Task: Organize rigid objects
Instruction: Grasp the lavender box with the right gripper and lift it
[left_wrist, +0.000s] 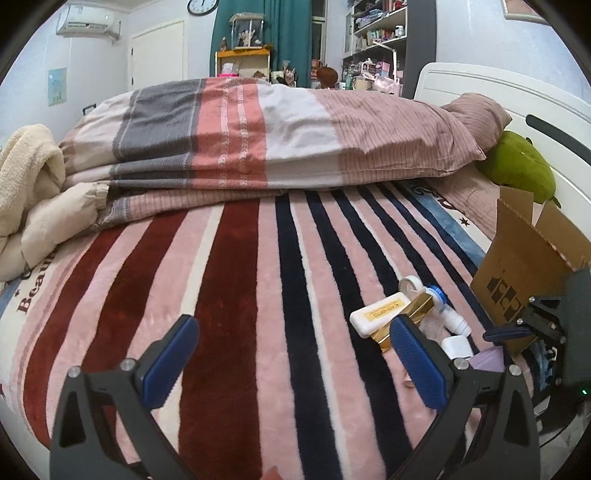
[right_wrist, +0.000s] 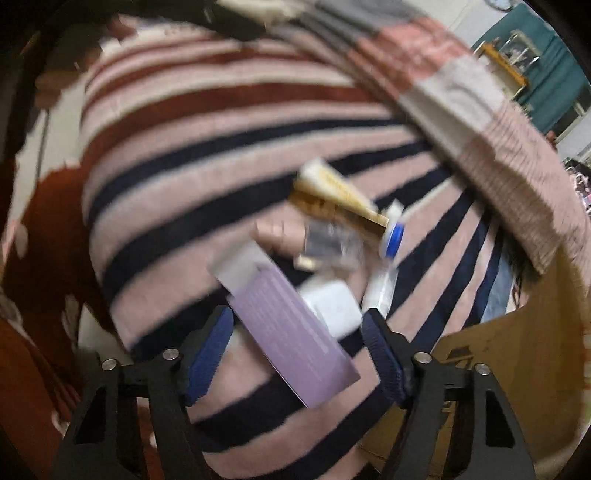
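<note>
A bed covered by a plush blanket striped in pink, dark red and navy carries a small heap of rigid things near its right edge, just beside an open brown cardboard box whose flaps stand up; neither view shows the inside of the box, so its contents cannot be told. In the heap lie a cream rectangular case with a yellow label, a shiny gold bar-shaped box tucked under it, a small white roll of tape, a clear plastic bottle with a blue-and-white cap, a white square block and a flat lilac carton. The left tongs hang released above bare blanket, their blue ribbed pads wide apart with nothing between them. The right tongs, seen in a blurred view pointing steeply down at the heap, straddle the lilac carton and the white block, with the carton lying slantwise between the pads; the pads stand clear of both sides, so nothing is grasped. Behind the heap, a folded quilt in grey, salmon and white bands lies across the bed, with a green plush toy against the white headboard.
</note>
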